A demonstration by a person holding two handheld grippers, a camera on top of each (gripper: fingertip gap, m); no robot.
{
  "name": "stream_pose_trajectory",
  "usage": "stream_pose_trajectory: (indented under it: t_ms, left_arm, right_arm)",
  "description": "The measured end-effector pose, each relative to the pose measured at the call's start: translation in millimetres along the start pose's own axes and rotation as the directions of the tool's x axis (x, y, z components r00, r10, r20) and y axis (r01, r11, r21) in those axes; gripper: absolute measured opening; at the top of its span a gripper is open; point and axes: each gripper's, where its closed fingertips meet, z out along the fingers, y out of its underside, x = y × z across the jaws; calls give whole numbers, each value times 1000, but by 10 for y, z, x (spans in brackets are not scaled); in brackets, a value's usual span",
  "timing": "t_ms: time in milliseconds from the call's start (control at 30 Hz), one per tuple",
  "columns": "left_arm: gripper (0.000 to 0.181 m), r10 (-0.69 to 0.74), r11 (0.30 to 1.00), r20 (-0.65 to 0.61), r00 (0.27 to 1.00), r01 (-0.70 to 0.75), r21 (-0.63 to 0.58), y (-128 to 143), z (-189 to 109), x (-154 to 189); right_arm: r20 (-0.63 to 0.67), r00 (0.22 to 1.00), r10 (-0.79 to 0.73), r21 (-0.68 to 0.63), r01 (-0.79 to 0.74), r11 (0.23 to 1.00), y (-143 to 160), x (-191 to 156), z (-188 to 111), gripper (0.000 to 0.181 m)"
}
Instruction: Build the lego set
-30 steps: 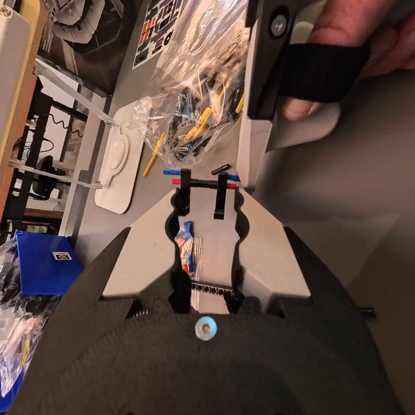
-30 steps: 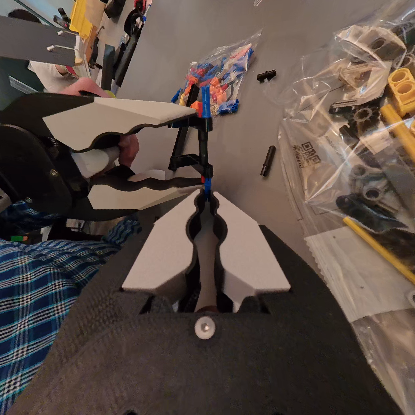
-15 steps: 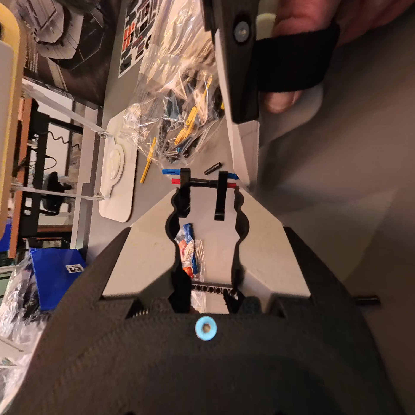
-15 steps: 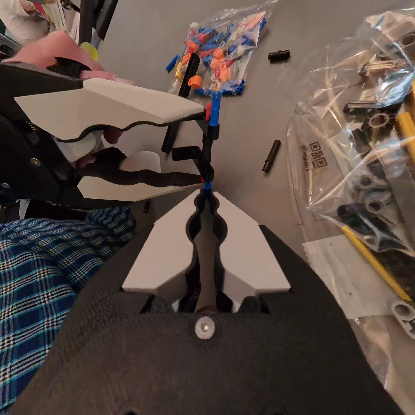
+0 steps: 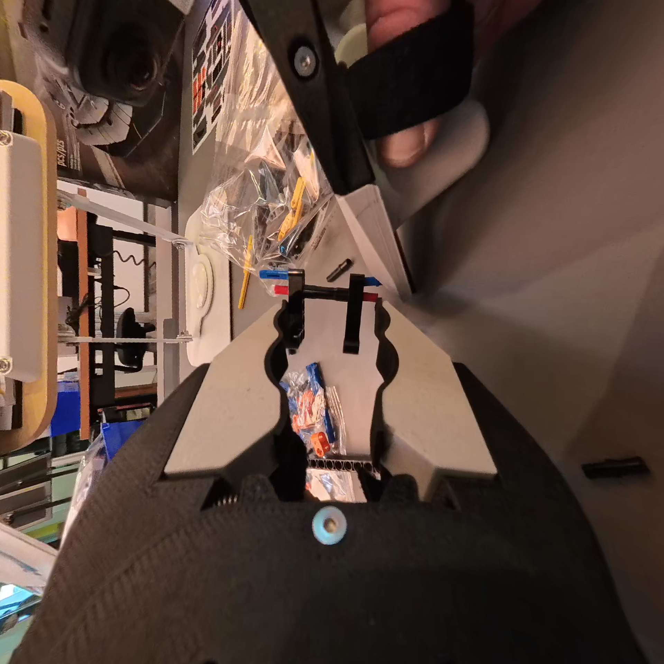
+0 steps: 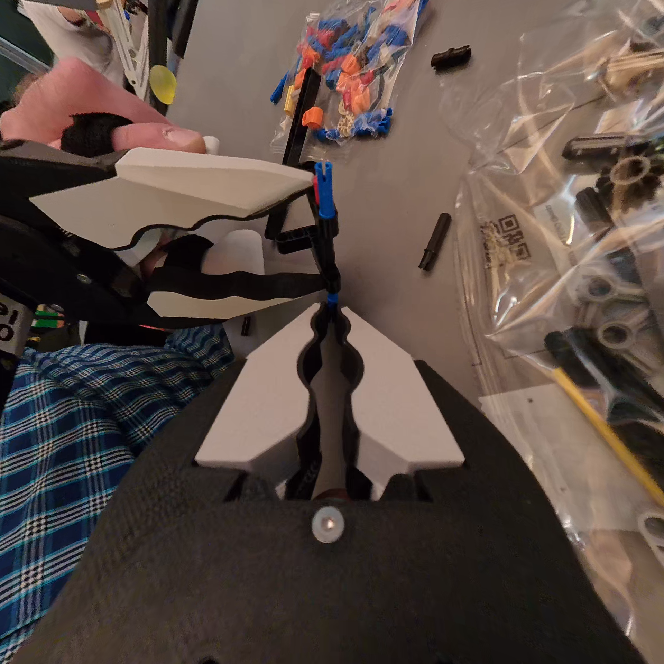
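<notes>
Left wrist view: the left gripper [image 5: 328, 305] clamps the black lego assembly [image 5: 325, 293] across its red pin ends, held above the bench [image 5: 539, 323].
Right gripper [image 6: 330, 309]: fingertips pinched onto the blue pin [image 6: 332, 298] at the assembly's near end.
Assembly: two black beams on a black axle, a second blue pin [image 6: 325, 190] on its far end.
Bench: bag of small coloured parts [image 6: 345, 75] toward the far edge; loose black pin [image 6: 434, 242] beside the large clear bag [image 6: 575, 215] on the right.

loose black pin [image 6: 434, 241] and parts bag [image 6: 575, 251] crowd the right.
</notes>
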Motion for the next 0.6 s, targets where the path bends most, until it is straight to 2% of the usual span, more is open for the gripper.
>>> stream_pose_trajectory:
  t_ms: [233,600]
  left_arm:
    - [45,19,1000,8,1000,-19,14,0,-1,-18]
    - [44,-32,999,14,999,32,4,4,-7,-21]
  right_arm:
    - [12,1000,0,11,0,1000,-22,2,0,0]
    - [-66,996,-65,31,67,997,-39,32,-2,0]
